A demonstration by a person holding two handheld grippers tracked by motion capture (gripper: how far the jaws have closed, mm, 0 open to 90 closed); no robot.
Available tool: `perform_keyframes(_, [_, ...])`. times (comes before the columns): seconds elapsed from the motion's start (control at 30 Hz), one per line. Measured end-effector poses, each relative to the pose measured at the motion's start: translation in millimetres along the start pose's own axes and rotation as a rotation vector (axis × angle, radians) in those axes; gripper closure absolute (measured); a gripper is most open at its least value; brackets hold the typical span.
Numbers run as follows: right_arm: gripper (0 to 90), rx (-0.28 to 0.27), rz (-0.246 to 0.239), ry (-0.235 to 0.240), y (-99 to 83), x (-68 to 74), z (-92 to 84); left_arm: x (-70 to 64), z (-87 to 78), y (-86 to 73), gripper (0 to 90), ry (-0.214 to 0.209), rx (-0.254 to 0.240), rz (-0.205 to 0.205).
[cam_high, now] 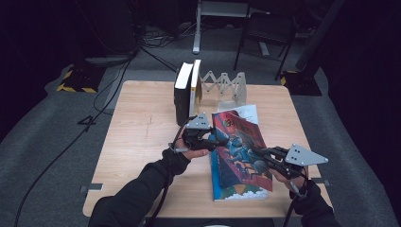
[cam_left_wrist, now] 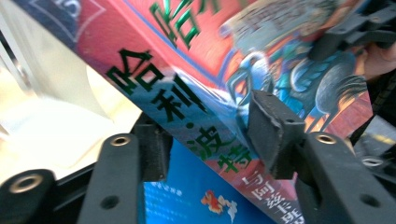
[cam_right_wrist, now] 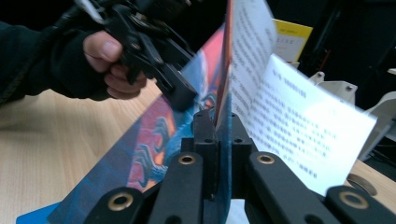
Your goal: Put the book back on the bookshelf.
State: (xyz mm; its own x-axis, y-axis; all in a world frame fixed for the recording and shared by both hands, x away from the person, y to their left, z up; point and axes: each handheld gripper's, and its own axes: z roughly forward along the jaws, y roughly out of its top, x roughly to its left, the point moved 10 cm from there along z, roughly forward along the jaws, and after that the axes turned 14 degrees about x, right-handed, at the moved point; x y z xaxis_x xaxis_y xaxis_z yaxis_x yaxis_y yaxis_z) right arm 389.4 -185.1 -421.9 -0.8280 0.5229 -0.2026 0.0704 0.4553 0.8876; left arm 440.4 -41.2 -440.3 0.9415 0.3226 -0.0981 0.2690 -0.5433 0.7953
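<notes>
A paperback book with a red and blue illustrated cover lies on the wooden table, its front part tilted up. My right gripper is shut on the lifted cover's edge, with printed pages fanning open beside it. My left gripper is at the book's left side. Its jaws straddle the spine with green characters, one pad on the cover and the other pad under the spine. A blue surface lies beneath. The left gripper also shows pressing the cover.
Two upright books stand at the table's far middle, next to a white folding rack. A chair and cables sit on the grey floor beyond. Bare wood stretches to the left of the hands.
</notes>
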Motion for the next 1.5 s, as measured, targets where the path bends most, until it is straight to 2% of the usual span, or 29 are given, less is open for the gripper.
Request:
perform_keyframes(0.1, [82.6,-0.013,0.004,-0.010,2.1,-1.8,-3.5,-7.1,-10.9,10.5,57.5,0.036,-0.035,0.061])
perform_keyframes(0.13, [82.0,-0.018,0.004,-0.016,2.6,-2.6,-4.6,-9.0,-14.3,13.6,58.2,0.061,-0.037,0.092])
perform_keyframes(0.2, [80.9,-0.027,0.009,-0.030,3.1,-4.5,-6.6,-11.9,-18.4,17.8,59.3,0.086,-0.043,0.119])
perform_keyframes(0.4, [75.6,-0.010,0.008,-0.066,-3.8,-7.0,-10.0,-23.3,-27.3,20.7,64.1,0.102,-0.066,0.205])
perform_keyframes(0.43, [73.9,-0.019,0.015,-0.089,-4.6,-10.7,-12.9,-28.3,-28.5,20.4,65.0,0.090,-0.073,0.222])
perform_keyframes(0.47, [72.3,-0.029,0.046,-0.095,-5.8,-15.5,-17.6,-32.8,-29.2,20.1,65.8,0.083,-0.076,0.236])
perform_keyframes(0.57, [67.4,-0.034,0.085,-0.121,-8.8,-23.7,-25.2,-44.2,-30.5,19.2,67.3,0.086,-0.072,0.274])
perform_keyframes(0.63, [62.4,-0.017,0.083,-0.138,-12.3,-24.9,-25.5,-46.3,-31.3,17.4,68.0,0.079,-0.074,0.270])
perform_keyframes(0.67, [57.2,-0.004,0.083,-0.145,-14.4,-25.1,-24.4,-46.3,-31.3,17.4,68.2,0.079,-0.074,0.270])
perform_keyframes(0.7, [57.2,-0.004,0.083,-0.145,-14.4,-25.1,-24.4,-46.8,-31.9,15.8,68.2,0.069,-0.081,0.263])
perform_keyframes(0.8, [45.5,0.050,0.089,-0.140,-26.3,-26.2,-16.3,-50.7,-32.5,12.3,69.5,0.034,-0.102,0.238])
perform_keyframes(0.87, [42.1,0.067,0.128,-0.115,-33.0,-27.2,-11.4,-54.9,-31.6,10.6,70.5,0.010,-0.111,0.235])
perform_keyframes(1.0, [38.2,0.078,0.123,-0.082,-35.1,-24.5,-5.3,-58.4,-31.3,7.9,71.4,-0.020,-0.119,0.216])
perform_keyframes(1.13, [35.7,0.080,0.138,-0.059,-36.5,-22.7,-0.2,-58.9,-24.8,-0.2,70.0,-0.010,-0.083,0.218])
perform_keyframes(1.23, [35.5,0.080,0.149,-0.047,-38.7,-22.8,1.6,-60.6,-16.4,-8.6,69.2,-0.027,-0.052,0.211])
perform_keyframes(1.3, [35.4,0.091,0.141,-0.048,-41.6,-23.3,2.8,-61.8,-10.6,-15.6,68.6,-0.020,-0.022,0.216])
perform_keyframes(1.5, [32.7,0.100,0.149,-0.031,-46.1,-22.9,3.3,-62.4,-0.7,-31.1,68.8,-0.022,0.030,0.214])
